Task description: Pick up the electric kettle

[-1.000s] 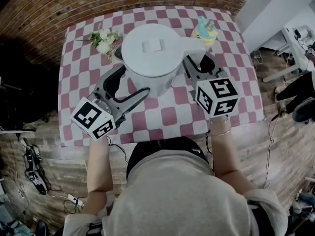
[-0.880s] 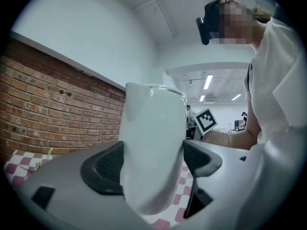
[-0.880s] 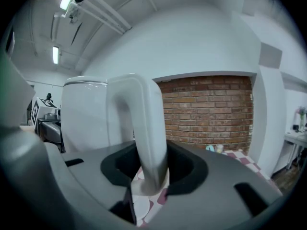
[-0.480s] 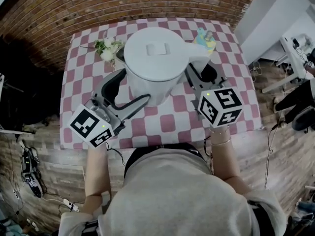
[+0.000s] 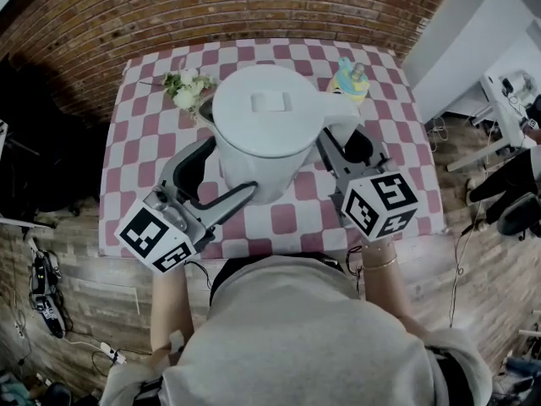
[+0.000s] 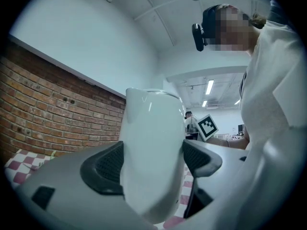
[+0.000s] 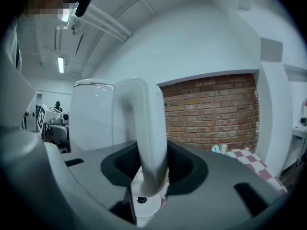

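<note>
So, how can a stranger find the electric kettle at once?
Find the table with the pink-and-white checked cloth before the brick wall. At its middle is the electric kettle, large and plain white, the left tongs shut on its body, the right tongs on its handle. The flowers and colourful toy behind are far smaller.

Glossy white plastic kettle [image 5: 269, 129], matt chequered tablecloth [image 5: 135, 146], rough red brick wall [image 5: 127, 15] behind
</note>
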{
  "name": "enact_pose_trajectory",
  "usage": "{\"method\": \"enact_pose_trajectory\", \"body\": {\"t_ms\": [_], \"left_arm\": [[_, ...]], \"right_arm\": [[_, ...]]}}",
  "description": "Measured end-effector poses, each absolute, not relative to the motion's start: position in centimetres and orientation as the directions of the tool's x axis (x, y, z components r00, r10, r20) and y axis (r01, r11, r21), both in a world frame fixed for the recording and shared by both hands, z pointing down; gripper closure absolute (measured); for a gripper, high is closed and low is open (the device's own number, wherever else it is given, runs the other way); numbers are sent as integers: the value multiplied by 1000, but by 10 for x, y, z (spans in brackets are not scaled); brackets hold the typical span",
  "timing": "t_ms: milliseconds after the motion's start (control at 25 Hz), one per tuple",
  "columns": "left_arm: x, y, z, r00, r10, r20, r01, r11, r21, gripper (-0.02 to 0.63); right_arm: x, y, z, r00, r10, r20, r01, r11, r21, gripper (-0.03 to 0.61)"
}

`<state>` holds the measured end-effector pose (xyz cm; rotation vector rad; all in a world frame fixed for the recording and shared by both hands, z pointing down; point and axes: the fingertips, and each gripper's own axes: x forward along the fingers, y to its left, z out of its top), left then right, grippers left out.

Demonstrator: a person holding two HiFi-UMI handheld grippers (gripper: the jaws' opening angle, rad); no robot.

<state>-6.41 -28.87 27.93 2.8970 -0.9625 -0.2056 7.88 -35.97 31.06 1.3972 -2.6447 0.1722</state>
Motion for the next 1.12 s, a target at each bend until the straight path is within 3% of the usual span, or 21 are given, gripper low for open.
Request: {"method": "enact_pose_trajectory", "body": {"t_ms": [1120], "left_arm": [[-61,-285,305,773,-631,-62,-614,-769,176,216]], "right_arm": [[79,-358,331,-572,-793,208,-815,579,-33,431]]}}
